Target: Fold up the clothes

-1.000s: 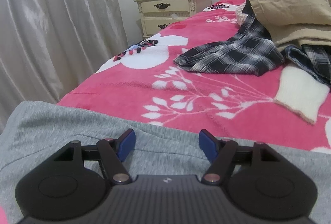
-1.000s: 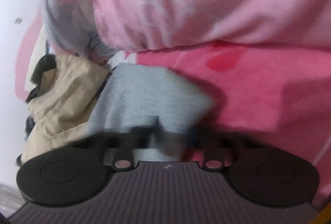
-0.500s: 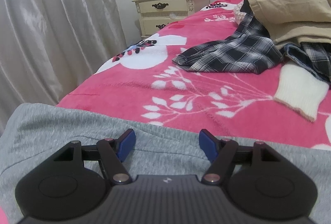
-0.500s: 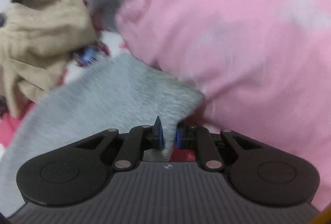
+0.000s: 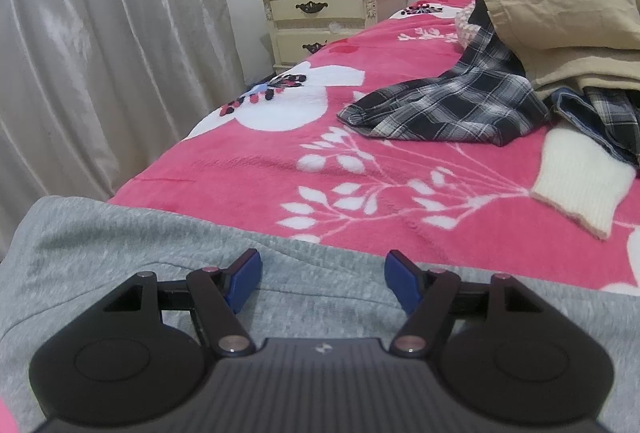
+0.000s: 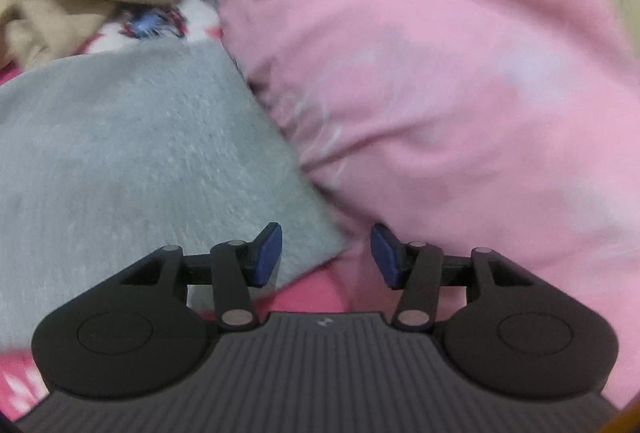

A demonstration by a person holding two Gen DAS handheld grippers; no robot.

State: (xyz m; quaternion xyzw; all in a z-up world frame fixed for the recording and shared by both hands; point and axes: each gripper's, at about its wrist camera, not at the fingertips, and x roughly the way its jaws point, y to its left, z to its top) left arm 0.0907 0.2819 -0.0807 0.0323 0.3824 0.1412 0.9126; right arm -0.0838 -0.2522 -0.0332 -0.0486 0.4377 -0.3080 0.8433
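Observation:
A grey knit garment (image 5: 120, 245) lies flat on the pink flowered bedspread (image 5: 384, 169). My left gripper (image 5: 322, 279) is open and empty, hovering just over the garment's far edge. In the right wrist view the same grey garment (image 6: 132, 153) lies with its corner near the fingers. My right gripper (image 6: 326, 255) is open and empty over that corner. The right wrist view is blurred.
A pile of clothes sits at the right: a plaid shirt (image 5: 452, 105), tan trousers (image 5: 568, 17) and a cream knit piece (image 5: 580, 185). A cream nightstand (image 5: 328, 21) and a curtain (image 5: 100, 45) stand beyond the bed. A pink quilt (image 6: 460, 93) lies beside the grey corner.
My right gripper, shut on the grey garment's corner half a second ago, has opened and let it go. The left gripper has hardly moved.

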